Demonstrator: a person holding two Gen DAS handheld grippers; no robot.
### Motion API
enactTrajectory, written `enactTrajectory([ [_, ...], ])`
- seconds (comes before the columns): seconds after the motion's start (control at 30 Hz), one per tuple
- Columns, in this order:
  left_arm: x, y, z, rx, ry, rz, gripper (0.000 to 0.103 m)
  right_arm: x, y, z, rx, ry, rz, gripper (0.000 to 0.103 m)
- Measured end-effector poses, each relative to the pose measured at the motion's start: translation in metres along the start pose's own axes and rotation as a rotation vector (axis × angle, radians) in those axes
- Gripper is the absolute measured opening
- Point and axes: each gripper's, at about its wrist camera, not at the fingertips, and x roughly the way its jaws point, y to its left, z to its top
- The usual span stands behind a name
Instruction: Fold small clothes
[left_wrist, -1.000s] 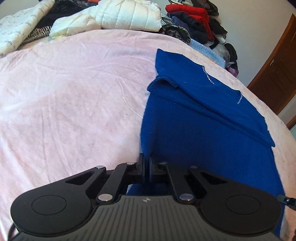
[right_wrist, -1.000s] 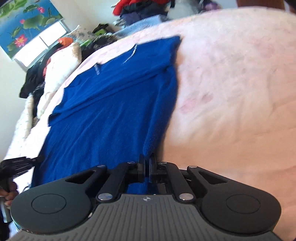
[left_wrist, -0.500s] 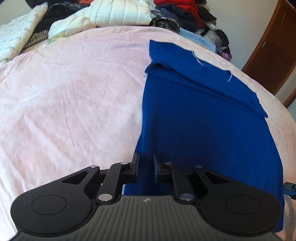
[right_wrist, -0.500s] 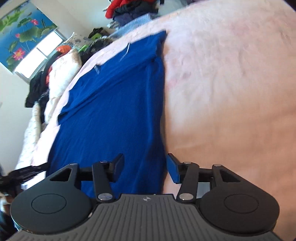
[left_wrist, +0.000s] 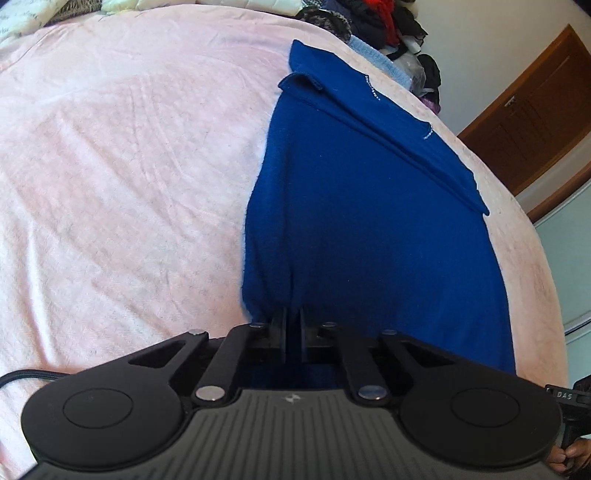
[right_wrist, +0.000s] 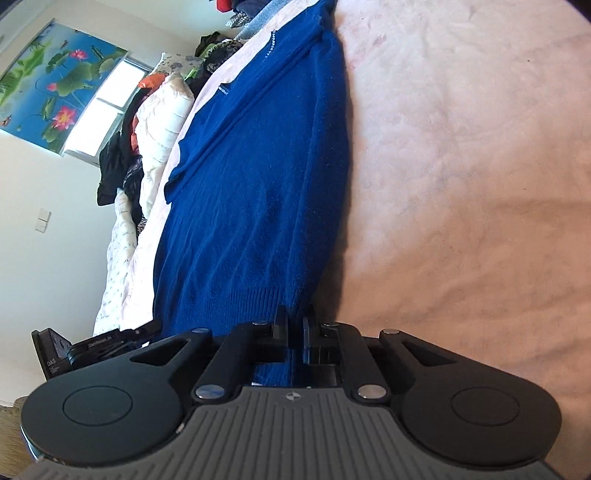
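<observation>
A blue knit sweater (left_wrist: 369, 221) lies flat on the pink bed cover (left_wrist: 129, 166), its sleeves folded across the far end. My left gripper (left_wrist: 293, 314) is at the near left corner of the hem, its jaws closing with blue fabric pinched between them. In the right wrist view the sweater (right_wrist: 266, 184) stretches away from my right gripper (right_wrist: 294, 317), whose jaws are closing on the ribbed hem at the near right corner. The left gripper's body (right_wrist: 92, 347) shows at the lower left of that view.
A heap of clothes (left_wrist: 369, 14) and a white padded jacket (right_wrist: 159, 122) lie along the far side of the bed. A brown door (left_wrist: 535, 110) stands past the bed's right edge. Pink bed cover (right_wrist: 461, 147) spreads to the sweater's right.
Both grippers opened half a second ago and have shut again on the sweater's near hem. Both hands have shifted along the bed, and the right wrist has rolled.
</observation>
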Motion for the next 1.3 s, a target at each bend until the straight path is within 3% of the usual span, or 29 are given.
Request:
enactTrajectory([
  [0.13, -0.008, -0.007, -0.002, 0.089, -0.011, 0.081, 0.001, -0.02, 0.008, 0.004, -0.067, -0.047, -0.08, 0.01],
  [0.23, -0.001, -0.007, -0.007, 0.128, -0.024, 0.089, 0.001, -0.018, 0.008, 0.003, -0.159, -0.035, -0.172, 0.007],
  [0.3, -0.003, -0.01, -0.007, 0.132, -0.026, 0.101, 0.002, -0.016, 0.008, 0.002, -0.166, -0.041, -0.157, 0.008],
  [0.33, -0.004, -0.01, -0.008, 0.128, -0.033, 0.105, 0.003, -0.017, 0.008, 0.001, -0.169, -0.047, -0.154, 0.01],
  [0.37, -0.006, -0.011, -0.011, 0.122, -0.036, 0.103, 0.003, -0.017, 0.008, -0.001, -0.16, -0.052, -0.146, 0.024],
  [0.4, -0.009, -0.012, -0.013, 0.123, -0.037, 0.106, 0.005, -0.019, 0.008, -0.004, -0.146, -0.057, -0.144, 0.029],
  [0.43, -0.012, -0.012, -0.016, 0.121, -0.035, 0.107, 0.009, -0.022, 0.007, -0.006, -0.137, -0.062, -0.139, 0.032],
  [0.47, -0.014, -0.012, -0.018, 0.11, -0.031, 0.106, 0.013, -0.027, 0.007, -0.008, -0.132, -0.07, -0.132, 0.04],
  [0.5, -0.015, -0.011, -0.021, 0.097, -0.026, 0.1, 0.024, -0.034, 0.005, -0.011, -0.123, -0.088, -0.123, 0.045],
  [0.63, -0.017, -0.018, -0.032, 0.109, -0.045, 0.071, 0.054, -0.041, -0.009, -0.014, -0.048, -0.091, -0.105, 0.046],
  [0.73, -0.013, -0.029, -0.035, 0.141, -0.045, 0.094, 0.065, -0.031, -0.018, -0.013, 0.041, -0.038, -0.007, 0.046],
  [0.87, -0.011, -0.033, -0.035, 0.157, -0.04, 0.114, 0.065, -0.015, -0.021, -0.014, 0.11, 0.026, 0.087, 0.045],
  [1.13, -0.013, -0.034, -0.035, 0.151, -0.028, 0.118, 0.065, -0.013, -0.02, -0.015, 0.121, 0.046, 0.123, 0.042],
  [1.23, -0.023, -0.021, -0.03, 0.102, -0.014, 0.082, 0.065, -0.012, -0.021, -0.015, 0.123, 0.048, 0.13, 0.042],
  [1.3, -0.036, 0.001, -0.024, 0.001, -0.004, 0.023, 0.065, -0.013, -0.023, -0.015, 0.126, 0.049, 0.136, 0.042],
])
